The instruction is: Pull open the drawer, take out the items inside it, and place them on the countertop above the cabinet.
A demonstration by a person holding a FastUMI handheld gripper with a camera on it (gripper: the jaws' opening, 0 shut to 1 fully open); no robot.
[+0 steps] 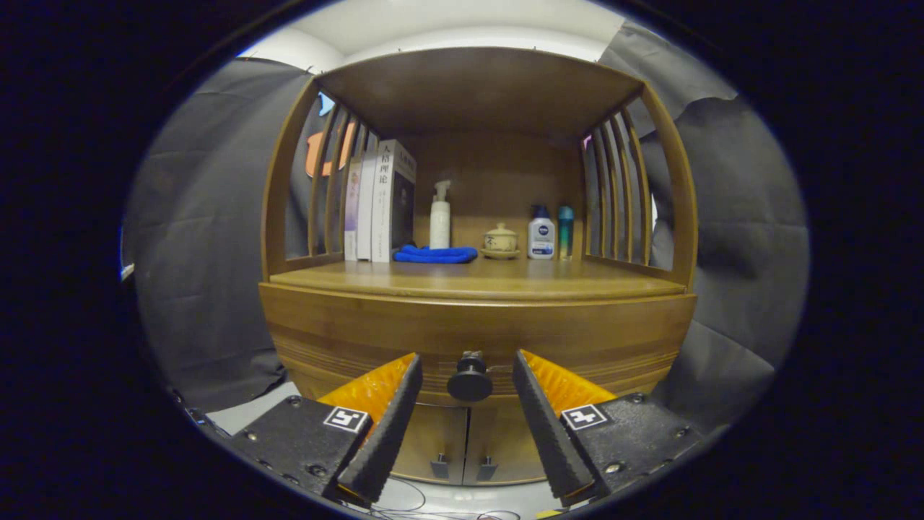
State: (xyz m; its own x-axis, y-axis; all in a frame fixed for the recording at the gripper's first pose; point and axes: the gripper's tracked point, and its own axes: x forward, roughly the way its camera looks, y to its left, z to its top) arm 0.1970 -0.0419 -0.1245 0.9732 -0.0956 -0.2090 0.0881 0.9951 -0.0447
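Observation:
A wooden cabinet stands straight ahead, its closed drawer (pixel 346 332) forming a broad curved front under the countertop (pixel 476 280). A dark round knob (pixel 470 383) sticks out of the drawer's middle. My gripper (pixel 468 360) is open, with the knob sitting between the two fingertips and a gap on each side. Neither finger touches the knob. The drawer's contents are hidden.
On the countertop stand books (pixel 381 202), a white pump bottle (pixel 439 217), a blue cloth (pixel 435 254), a small lidded pot (pixel 500 240) and two bottles (pixel 541 232). Below the drawer are two small cabinet doors (pixel 462 440) with handles. Slatted sides and a roof enclose the shelf.

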